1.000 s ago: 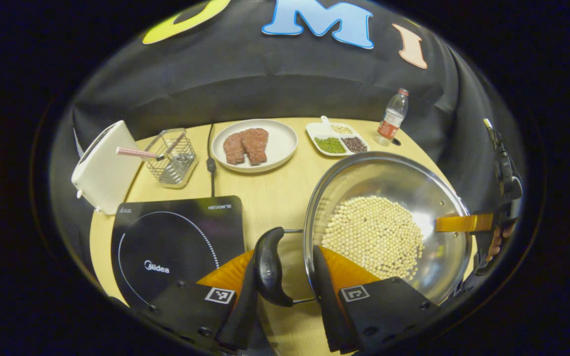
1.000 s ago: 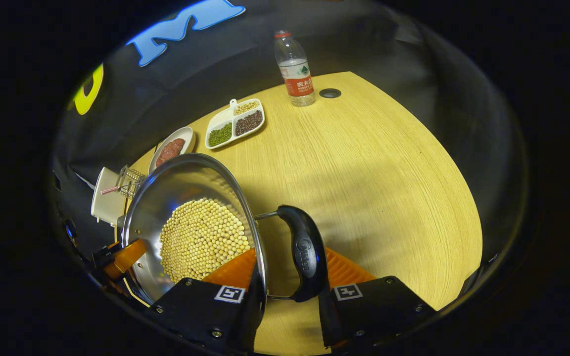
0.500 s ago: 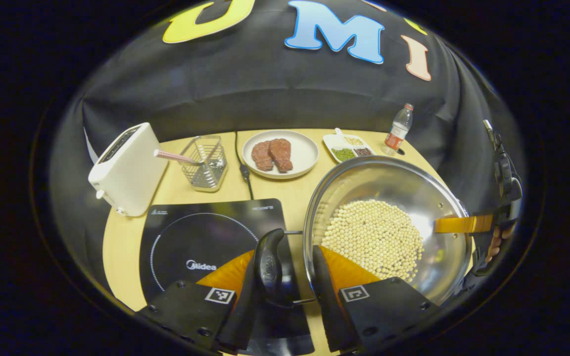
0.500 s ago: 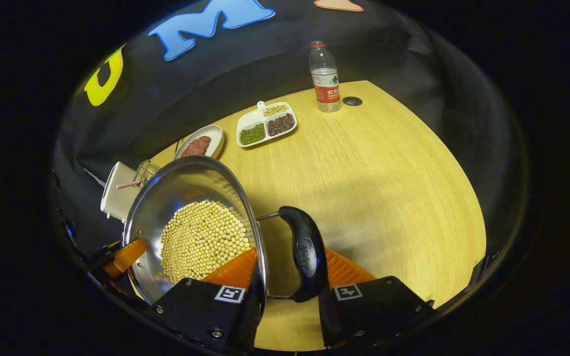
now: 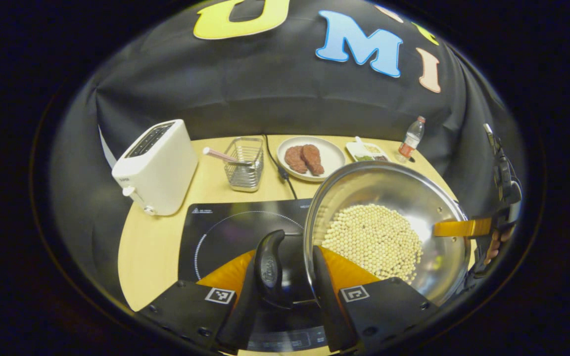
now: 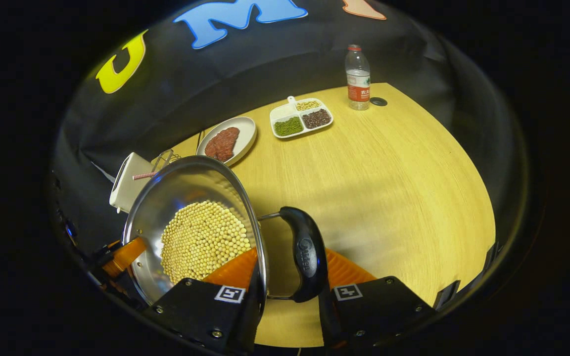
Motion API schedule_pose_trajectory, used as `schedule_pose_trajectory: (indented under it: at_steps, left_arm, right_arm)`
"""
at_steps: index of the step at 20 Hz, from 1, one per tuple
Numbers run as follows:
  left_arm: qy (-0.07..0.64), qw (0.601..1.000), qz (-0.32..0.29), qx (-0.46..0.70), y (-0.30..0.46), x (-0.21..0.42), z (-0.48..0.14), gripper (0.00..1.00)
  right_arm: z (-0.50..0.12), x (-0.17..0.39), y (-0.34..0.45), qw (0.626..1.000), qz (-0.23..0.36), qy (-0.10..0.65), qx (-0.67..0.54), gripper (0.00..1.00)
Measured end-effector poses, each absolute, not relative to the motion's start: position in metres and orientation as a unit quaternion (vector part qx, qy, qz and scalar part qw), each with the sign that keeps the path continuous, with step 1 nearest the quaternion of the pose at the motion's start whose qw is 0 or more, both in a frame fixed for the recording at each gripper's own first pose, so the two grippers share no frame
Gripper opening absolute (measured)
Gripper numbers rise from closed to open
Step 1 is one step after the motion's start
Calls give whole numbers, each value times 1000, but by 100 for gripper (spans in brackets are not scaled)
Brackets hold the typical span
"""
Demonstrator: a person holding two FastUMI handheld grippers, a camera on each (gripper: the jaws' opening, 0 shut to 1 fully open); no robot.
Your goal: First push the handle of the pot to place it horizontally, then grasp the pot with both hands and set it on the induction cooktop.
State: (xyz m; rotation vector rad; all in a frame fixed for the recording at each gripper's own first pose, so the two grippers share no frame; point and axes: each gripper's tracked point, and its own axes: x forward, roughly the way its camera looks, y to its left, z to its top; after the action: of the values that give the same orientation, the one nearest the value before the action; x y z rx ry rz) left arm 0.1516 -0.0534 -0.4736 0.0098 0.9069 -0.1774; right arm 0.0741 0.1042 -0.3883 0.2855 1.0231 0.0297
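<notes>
A steel pot (image 5: pixel 389 183) holding pale beans (image 5: pixel 371 240) hangs above the table between both grippers. My left gripper (image 5: pixel 287 262) is shut on the pot's black left handle (image 5: pixel 269 264), with one finger inside the rim. The black induction cooktop (image 5: pixel 225 232) lies under that handle and the pot's left edge. In the right gripper view, my right gripper (image 6: pixel 290 282) is shut on the other black handle (image 6: pixel 305 252) of the pot (image 6: pixel 186 183). Across the pot, the right gripper (image 5: pixel 463 226) appears in the left gripper view and the left gripper (image 6: pixel 124 254) in the right gripper view.
A white toaster (image 5: pixel 156 165) and a wire basket (image 5: pixel 245 168) stand behind the cooktop. Farther back are a plate (image 5: pixel 332 155) with meat, a divided dish (image 6: pixel 285 111), a water bottle (image 6: pixel 358 79) and a black cord (image 5: pixel 277 165). Bare wooden table (image 6: pixel 389 173) spreads to the right.
Both grippers have carried the pot to the left. The cooktop, earlier left of the pot, now lies beneath the left handle. Both grips are unchanged.
</notes>
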Motion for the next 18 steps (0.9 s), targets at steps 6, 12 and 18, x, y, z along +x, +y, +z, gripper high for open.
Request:
schedule_pose_trajectory:
  at_steps: [6,12,18]
  left_arm:
    - [436,897,-74,4,-55,150,-472,63]
    - [438,896,-66,3,-55,149,-473,60]
    - [445,893,-60,11,-57,150,-476,63]
  right_arm:
    - [-387,73,147,858,22,496,130,51]
    - [-386,80,180,859,27,498,117,51]
    - [-392,84,215,857,29,503,110,51]
